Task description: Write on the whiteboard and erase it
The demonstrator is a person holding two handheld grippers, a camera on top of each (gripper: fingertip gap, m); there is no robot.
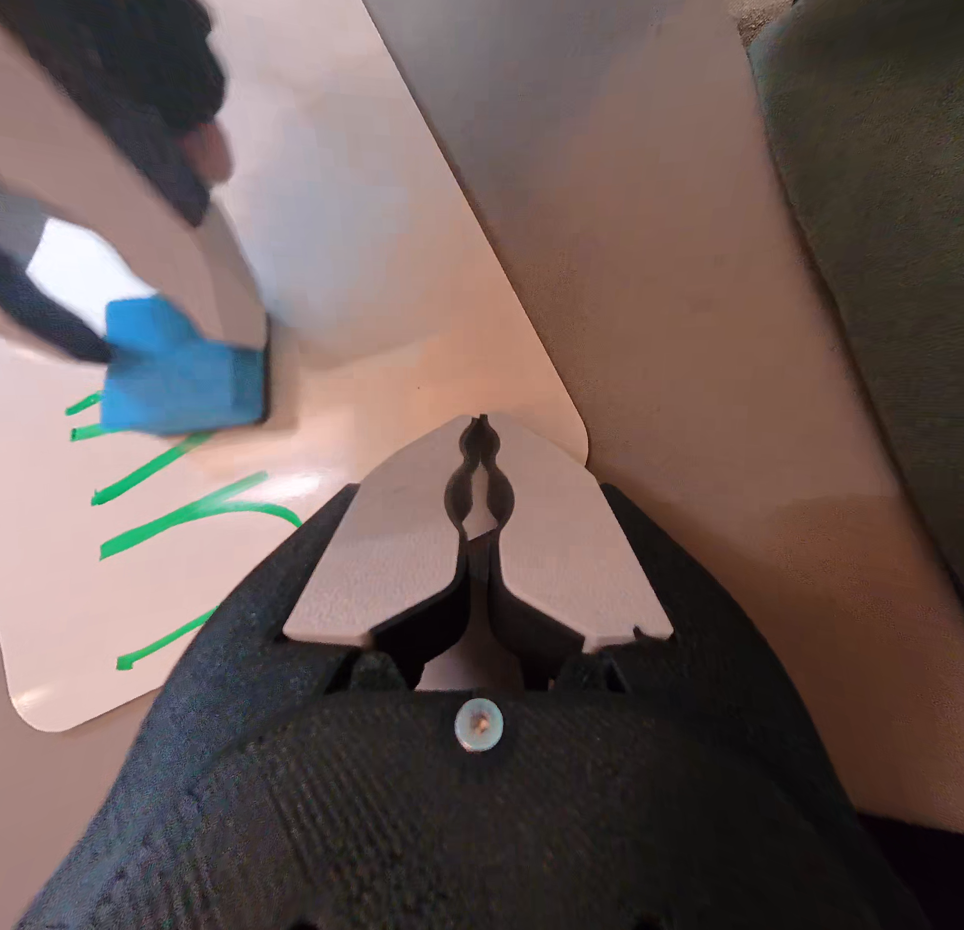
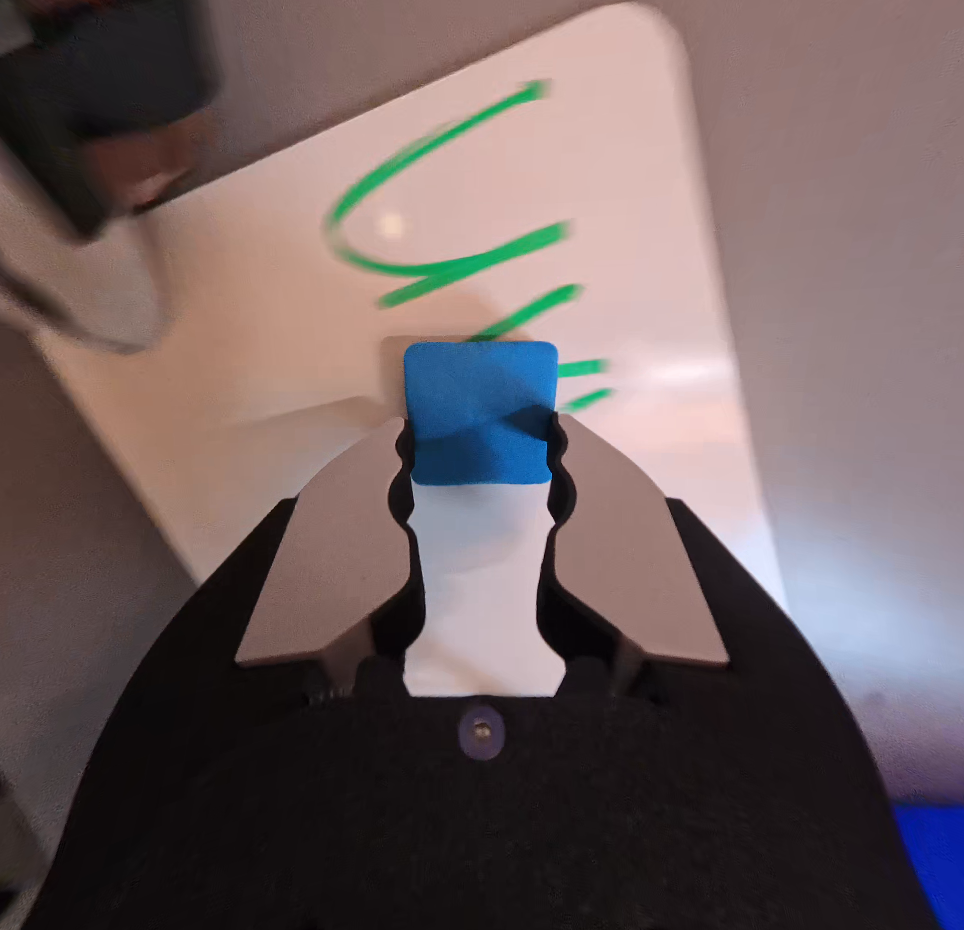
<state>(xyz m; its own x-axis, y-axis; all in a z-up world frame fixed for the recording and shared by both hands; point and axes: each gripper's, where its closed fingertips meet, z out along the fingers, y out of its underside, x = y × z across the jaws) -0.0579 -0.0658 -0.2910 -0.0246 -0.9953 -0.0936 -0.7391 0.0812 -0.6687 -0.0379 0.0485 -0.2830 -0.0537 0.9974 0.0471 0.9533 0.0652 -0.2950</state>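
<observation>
Whiteboard (image 2: 678, 227) mid-erase: right gripper (image 2: 477, 435) pinching blue eraser (image 2: 480, 409) against green marks (image 2: 417, 269); left gripper (image 1: 482, 425) pressed together, empty, at board's corner. Next likely: sweep across remaining strokes.

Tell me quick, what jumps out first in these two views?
The blue eraser, pinched in the right tool, sits on the whiteboard at the near end of the bright green marker strokes, with most of them beyond it not yet wiped. The left tool is shut on nothing, resting by the board's corner.
</observation>
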